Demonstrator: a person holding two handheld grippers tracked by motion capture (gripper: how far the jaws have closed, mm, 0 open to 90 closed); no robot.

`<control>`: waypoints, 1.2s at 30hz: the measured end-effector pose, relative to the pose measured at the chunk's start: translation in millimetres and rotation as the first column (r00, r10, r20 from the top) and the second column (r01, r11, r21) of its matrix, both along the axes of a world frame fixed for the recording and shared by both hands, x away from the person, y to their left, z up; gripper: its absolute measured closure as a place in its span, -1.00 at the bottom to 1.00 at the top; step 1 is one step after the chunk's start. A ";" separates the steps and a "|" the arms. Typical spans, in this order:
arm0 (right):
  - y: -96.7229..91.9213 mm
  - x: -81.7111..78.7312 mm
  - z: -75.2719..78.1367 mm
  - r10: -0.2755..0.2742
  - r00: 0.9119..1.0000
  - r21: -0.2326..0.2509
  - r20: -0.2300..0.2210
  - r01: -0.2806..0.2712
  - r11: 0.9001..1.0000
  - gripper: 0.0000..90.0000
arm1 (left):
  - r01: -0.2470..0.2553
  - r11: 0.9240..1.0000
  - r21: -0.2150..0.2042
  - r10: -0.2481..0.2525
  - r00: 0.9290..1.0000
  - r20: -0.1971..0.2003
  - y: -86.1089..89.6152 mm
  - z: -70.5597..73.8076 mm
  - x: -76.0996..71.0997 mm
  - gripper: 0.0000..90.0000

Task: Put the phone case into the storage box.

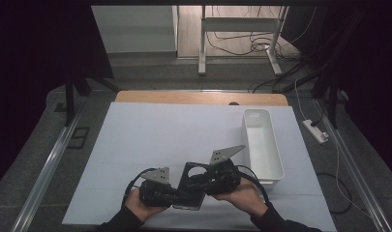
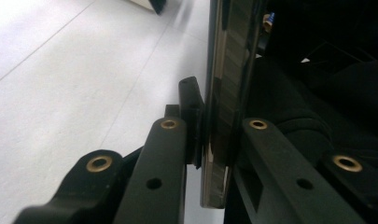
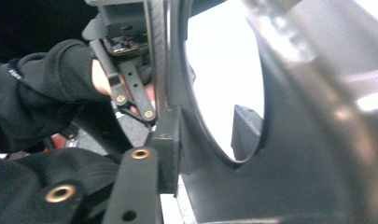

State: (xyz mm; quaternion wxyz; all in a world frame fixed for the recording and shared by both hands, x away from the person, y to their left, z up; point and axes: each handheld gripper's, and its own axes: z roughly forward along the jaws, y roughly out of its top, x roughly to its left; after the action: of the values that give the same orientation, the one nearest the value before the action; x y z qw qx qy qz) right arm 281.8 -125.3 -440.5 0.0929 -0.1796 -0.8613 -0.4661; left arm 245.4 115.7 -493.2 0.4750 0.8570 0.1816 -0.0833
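A flat black phone case [image 1: 195, 175] with a round camera cutout, and a dark phone [image 1: 188, 201] with a shiny edge, are held up between my two grippers near the table's front edge. In the left gripper view the phone's edge [image 2: 228, 56] runs upright between the jaws, and my left gripper [image 2: 221, 122] is shut on it. In the right gripper view the case [image 3: 308, 140] looms close. My right gripper [image 3: 207, 135] straddles its wall: one pad [image 3: 169, 140] lies against the near side, the other shows through the cutout, apart from the wall.
A long white bin [image 1: 274, 145] stands on the white table [image 1: 159, 130] to the right of the hands. Gloved hands hold both grippers, with cables trailing back. Beyond the table's far wooden edge are a floor, desk legs and cords.
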 end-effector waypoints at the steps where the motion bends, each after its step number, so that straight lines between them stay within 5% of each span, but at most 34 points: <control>1: -0.4 0.1 0.5 -0.009 1.000 0.001 0.007 0.009 1.000 0.30 | -0.006 1.000 0.002 0.006 1.000 0.002 0.2 0.2 0.0 0.88; 10: -5.6 3.4 5.8 -0.110 0.991 -0.006 0.071 0.111 0.994 -0.22 | -0.081 0.997 0.009 0.081 0.997 0.016 4.7 1.1 0.8 0.87; 18: -7.4 2.8 10.5 -0.184 0.973 -0.043 0.139 0.192 0.980 -0.72 | -0.168 0.986 0.021 0.167 0.986 0.014 9.4 1.7 2.5 0.87; 22: -8.9 5.0 10.2 -0.217 0.967 -0.065 0.132 0.227 0.972 -0.93 | -0.207 0.978 0.041 0.206 0.978 0.019 9.5 2.0 2.3 0.87; 31: -13.7 7.1 12.8 -0.235 0.959 -0.087 0.159 0.251 0.964 -1.00 | -0.274 0.959 0.073 0.273 0.962 0.021 10.1 2.0 2.3 0.87; 36: -18.4 9.2 15.3 -0.252 0.955 -0.072 0.157 0.265 0.961 -1.00 | -0.276 0.957 0.088 0.275 0.961 0.019 8.5 1.3 2.1 0.87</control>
State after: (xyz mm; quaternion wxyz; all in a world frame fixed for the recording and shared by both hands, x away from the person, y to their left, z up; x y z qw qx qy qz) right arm 291.0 -143.7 -425.2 -0.0406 -0.2603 -0.8554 -0.4460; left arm 247.5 124.2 -491.9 0.4434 0.8442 0.3011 -0.0052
